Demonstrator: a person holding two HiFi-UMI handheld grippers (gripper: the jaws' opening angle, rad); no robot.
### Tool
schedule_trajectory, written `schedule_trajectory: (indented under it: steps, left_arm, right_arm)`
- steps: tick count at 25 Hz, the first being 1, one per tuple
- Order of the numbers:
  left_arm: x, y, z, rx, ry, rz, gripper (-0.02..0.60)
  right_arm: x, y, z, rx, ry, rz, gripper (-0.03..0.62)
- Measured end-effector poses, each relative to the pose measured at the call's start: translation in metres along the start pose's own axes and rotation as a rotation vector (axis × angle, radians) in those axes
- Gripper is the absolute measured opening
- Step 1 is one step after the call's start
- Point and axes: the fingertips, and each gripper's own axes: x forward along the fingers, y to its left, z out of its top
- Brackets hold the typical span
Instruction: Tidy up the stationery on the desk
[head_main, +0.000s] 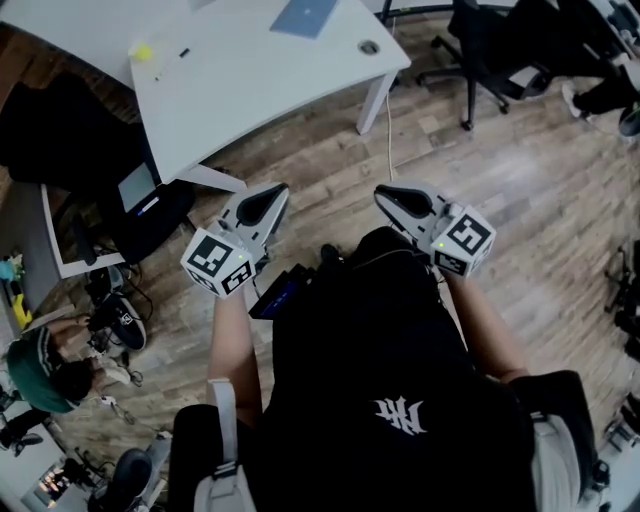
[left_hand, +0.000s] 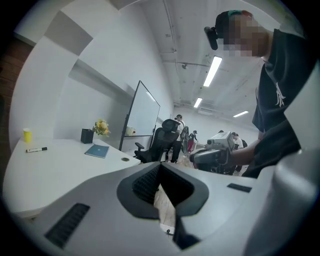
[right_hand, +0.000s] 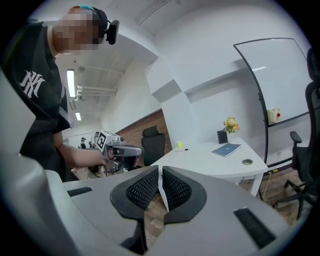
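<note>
My left gripper (head_main: 278, 192) and right gripper (head_main: 383, 193) wear matt grey plastic shells with black ribbed pads (right_hand: 141, 190). The desk (head_main: 260, 80) looks smooth, matt white; below it, the floor (head_main: 520, 180) is grained wood planks.

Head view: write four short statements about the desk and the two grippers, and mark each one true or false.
1. A blue notebook, a black marker and a yellow cup are on the white desk. True.
2. The left gripper and the right gripper are both shut, with nothing between their jaws. True.
3. The left gripper holds the marker. False: the marker lies on the desk near the cup.
4. Both grippers hang over the desk top. False: they are over the wooden floor, short of the desk.
</note>
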Motion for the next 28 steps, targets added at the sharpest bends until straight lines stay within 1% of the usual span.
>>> schedule_trajectory:
  steps: [2,5,8,11,16,22,25,28]
  left_arm:
    - [0.006,0.011,0.000,-0.006,-0.003,-0.006,0.003]
    - [0.016,0.027,0.001,-0.012,0.010,-0.008,0.003]
    - [0.030,0.047,0.005,-0.024,0.015,0.006,0.003]
    - [0.047,0.073,0.012,-0.038,0.018,0.027,0.003]
    - [0.086,0.109,0.030,-0.029,0.043,0.060,0.003]
    - [0.127,0.152,0.072,-0.042,0.017,0.144,0.002]
    - [0.150,0.171,0.090,-0.026,0.003,0.194,0.002]
    - [0.170,0.189,0.103,-0.015,0.005,0.235,0.002]
  right_arm:
    - [0.005,-0.019,0.006,0.007,-0.012,-0.026,0.048]
    - [0.012,-0.051,0.010,0.012,-0.003,-0.066,0.048]
    - [0.025,-0.083,0.017,0.022,-0.009,-0.068,0.048]
    - [0.044,-0.115,0.027,0.028,-0.013,-0.050,0.048]
    - [0.072,-0.165,0.050,0.023,-0.015,0.014,0.048]
    - [0.095,-0.217,0.079,0.017,0.011,0.123,0.048]
    - [0.103,-0.240,0.085,0.018,0.026,0.187,0.048]
    - [0.111,-0.269,0.085,0.024,0.037,0.216,0.048]
